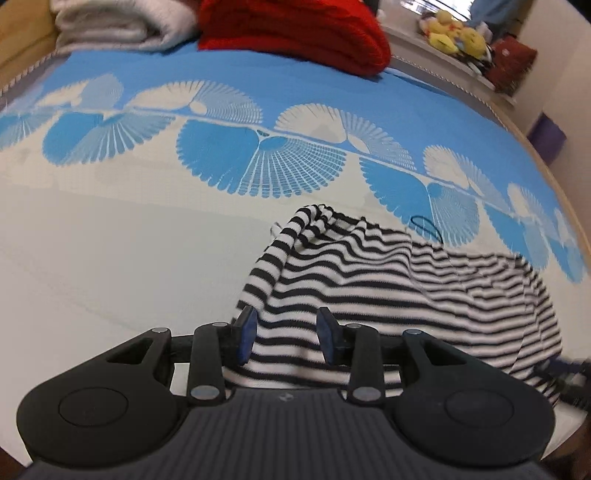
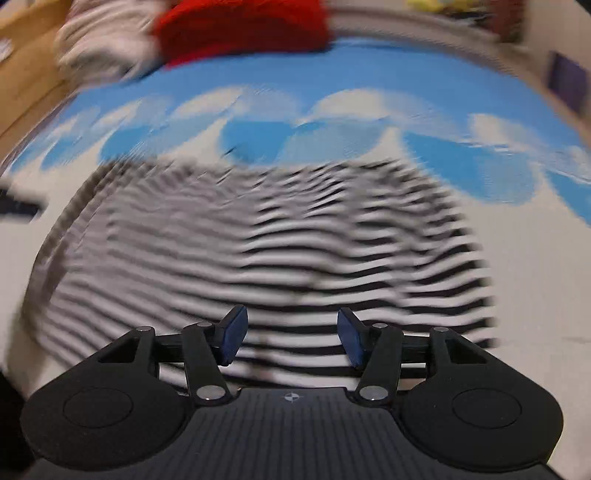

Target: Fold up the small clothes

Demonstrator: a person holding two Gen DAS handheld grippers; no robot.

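A black-and-white striped garment lies crumpled on a bed covered by a blue and cream bedspread printed with fan shapes. At the far side of the bed, toward twelve o'clock, sit a folded white blanket and a red knitted pile, both well apart from the garment. Yellow soft toys rest on a shelf at about one o'clock.

The left gripper hovers over the near left edge of the garment. Its blue-padded fingers stand apart with striped cloth between them, but they do not appear to pinch it. From this gripper the cloth spreads away toward two o'clock, its long axis running left to right across the bed, with one bunched corner raised at twelve o'clock.

The right gripper is also spread wide and holds nothing. Its view is heavily blurred, yet the striped cloth fills the space directly ahead, from nine o'clock round to three.

Both tools sit at the garment's near edge, one at each end. The left looks slightly better placed to close on an edge first.
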